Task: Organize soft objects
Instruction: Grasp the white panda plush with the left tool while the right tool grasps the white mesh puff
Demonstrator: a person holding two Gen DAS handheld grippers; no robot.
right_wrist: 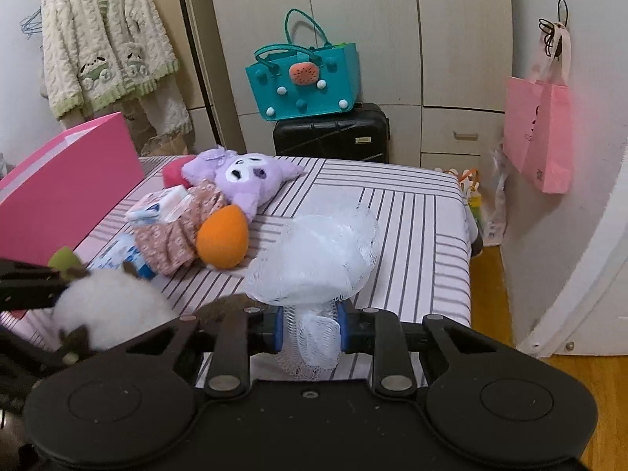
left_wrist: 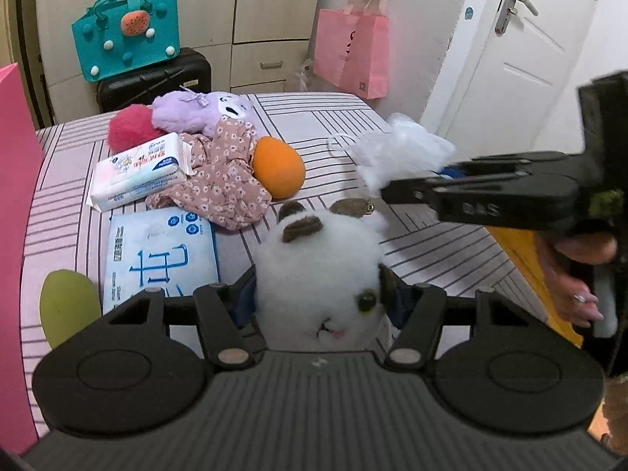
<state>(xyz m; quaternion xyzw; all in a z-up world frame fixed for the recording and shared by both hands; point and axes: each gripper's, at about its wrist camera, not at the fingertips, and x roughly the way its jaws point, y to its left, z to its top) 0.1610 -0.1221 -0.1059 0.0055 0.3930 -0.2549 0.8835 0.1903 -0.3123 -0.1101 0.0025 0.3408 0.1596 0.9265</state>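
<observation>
My left gripper (left_wrist: 320, 294) is shut on a white plush toy (left_wrist: 318, 271) with brown ears, held above the striped bed (left_wrist: 412, 125). My right gripper (right_wrist: 310, 327) is shut on a white mesh bath pouf (right_wrist: 314, 263); it shows in the left wrist view (left_wrist: 400, 153) at the right. On the bed lie a purple plush (right_wrist: 243, 176), a floral cloth (right_wrist: 172, 231), an orange sponge (right_wrist: 221, 239), a red fluffy ball (left_wrist: 129, 125), two tissue packs (left_wrist: 137, 172) (left_wrist: 161, 263) and a green sponge (left_wrist: 66, 306).
A pink box (right_wrist: 66, 180) stands at the bed's left. A teal bag (right_wrist: 302, 78) sits on a black suitcase (right_wrist: 333, 137) behind the bed. A pink bag (right_wrist: 537, 137) hangs on the right wall by the white door (left_wrist: 522, 39). Wooden floor (right_wrist: 490, 294) lies to the right.
</observation>
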